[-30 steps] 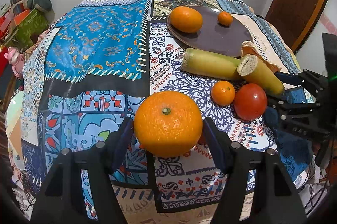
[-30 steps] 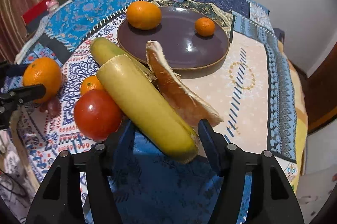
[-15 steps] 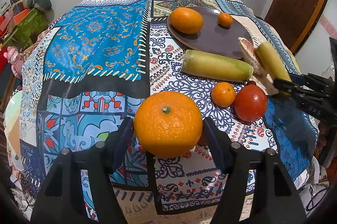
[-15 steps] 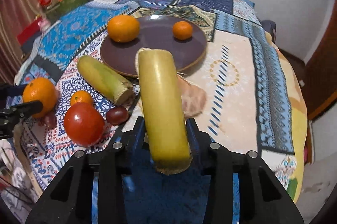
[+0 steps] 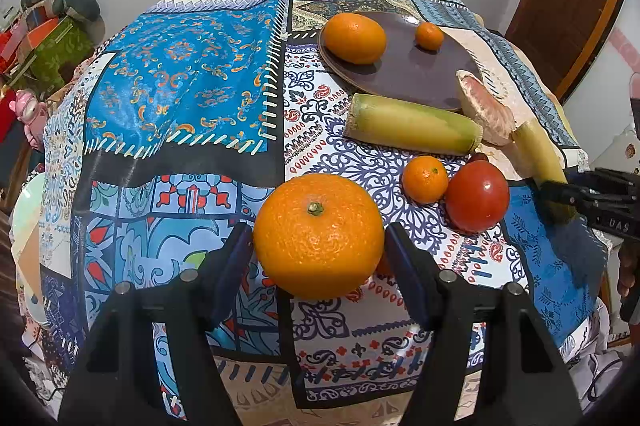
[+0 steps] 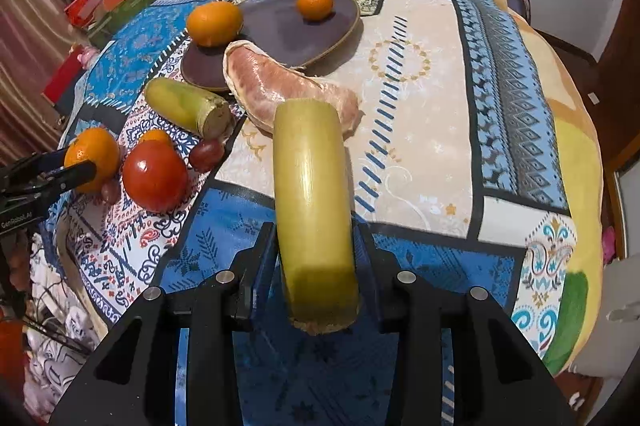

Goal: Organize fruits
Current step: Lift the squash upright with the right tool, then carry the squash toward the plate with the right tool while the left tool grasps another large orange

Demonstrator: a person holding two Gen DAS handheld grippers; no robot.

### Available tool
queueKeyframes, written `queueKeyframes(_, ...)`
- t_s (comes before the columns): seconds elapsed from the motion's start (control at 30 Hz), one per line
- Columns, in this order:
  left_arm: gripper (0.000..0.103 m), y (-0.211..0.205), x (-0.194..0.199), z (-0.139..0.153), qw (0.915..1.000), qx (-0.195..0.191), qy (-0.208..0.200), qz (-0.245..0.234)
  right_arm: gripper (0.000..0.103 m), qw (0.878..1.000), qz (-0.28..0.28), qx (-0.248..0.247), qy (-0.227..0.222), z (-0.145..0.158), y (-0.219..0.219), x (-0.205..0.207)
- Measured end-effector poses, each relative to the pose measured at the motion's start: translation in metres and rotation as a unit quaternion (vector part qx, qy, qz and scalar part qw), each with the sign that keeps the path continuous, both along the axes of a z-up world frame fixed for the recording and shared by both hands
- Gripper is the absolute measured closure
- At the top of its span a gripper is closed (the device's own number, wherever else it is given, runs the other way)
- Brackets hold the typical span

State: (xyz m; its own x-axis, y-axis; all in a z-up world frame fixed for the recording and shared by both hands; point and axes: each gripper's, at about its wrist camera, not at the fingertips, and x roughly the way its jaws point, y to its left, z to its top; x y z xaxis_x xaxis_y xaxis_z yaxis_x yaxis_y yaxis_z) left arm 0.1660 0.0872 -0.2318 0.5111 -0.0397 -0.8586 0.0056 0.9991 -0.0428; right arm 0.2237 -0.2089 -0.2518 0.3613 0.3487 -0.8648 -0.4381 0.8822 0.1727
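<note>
Since half a second ago we see the right gripper [image 6: 316,258] lifted and swung a little, so the pale green cane piece [image 6: 314,205] it holds now points past the pink pomelo segment [image 6: 280,81], while the left view has barely changed. That cane piece sits lengthwise between the right jaws, which are closed snugly on its near end, the cut butt sticking back toward the camera.

In our left view the big orange [image 5: 319,236] sits between the fingers of the left gripper [image 5: 319,258]; the jaws stand wide, the pads just beside its flanks, and we cannot tell whether they press it or whether it rests on the patterned tablecloth [image 5: 180,85].

Beyond it lie a tomato [image 5: 477,195] and a small mandarin [image 5: 425,179], touching, with a dark grape [image 6: 207,153] near them. Farther on, a second cane piece [image 5: 412,124] lies just before the brown plate [image 5: 412,73], which carries an orange [image 5: 354,37] and a small mandarin [image 5: 429,35].

On the left gripper's body, seen from the right, we read "GenRoboLAI", roughly; the right one shows "DAS".
</note>
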Motion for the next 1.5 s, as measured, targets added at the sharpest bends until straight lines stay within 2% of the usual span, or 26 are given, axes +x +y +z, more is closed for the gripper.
queueKeyframes(0.17, 0.036, 0.000, 0.003, -0.001, 1.0000, 0.002, 0.001, 0.000, 0.065, 1.000, 0.008, -0.005, -0.010, 0.004, 0.010, 0.013)
queueKeyframes(0.27, 0.036, 0.001, 0.006, 0.000, 1.0000, 0.000, 0.002, 0.001, 0.067, 1.000, 0.010, -0.010, -0.011, 0.001, 0.014, 0.020)
queueKeyframes(0.47, 0.036, 0.001, 0.012, 0.001, 1.0000, 0.002, -0.002, 0.005, 0.068, 1.000, 0.002, 0.005, -0.019, 0.004, 0.008, 0.018)
queueKeyframes(0.57, 0.036, -0.001, 0.013, 0.003, 1.0000, 0.006, -0.002, 0.003, 0.068, 0.999, 0.001, 0.012, -0.037, 0.015, 0.005, 0.013)
queueKeyframes(0.73, 0.037, -0.001, 0.017, 0.009, 0.9999, -0.013, -0.004, 0.002, 0.068, 0.997, -0.002, 0.020, -0.076, 0.039, 0.001, 0.010)
queueKeyframes(1.03, 0.037, -0.011, 0.030, 0.037, 0.9991, -0.017, -0.038, -0.005, 0.068, 0.992, -0.007, 0.042, -0.120, 0.071, -0.001, 0.014)
queueKeyframes(1.3, 0.037, -0.025, 0.051, 0.058, 0.9976, -0.018, -0.064, -0.021, 0.068, 0.989, -0.007, 0.048, -0.142, 0.085, 0.003, 0.027)
queueKeyframes(1.5, 0.037, -0.035, 0.072, 0.058, 0.9972, -0.024, -0.065, -0.029, 0.068, 0.987, -0.003, 0.051, -0.150, 0.088, 0.011, 0.040)
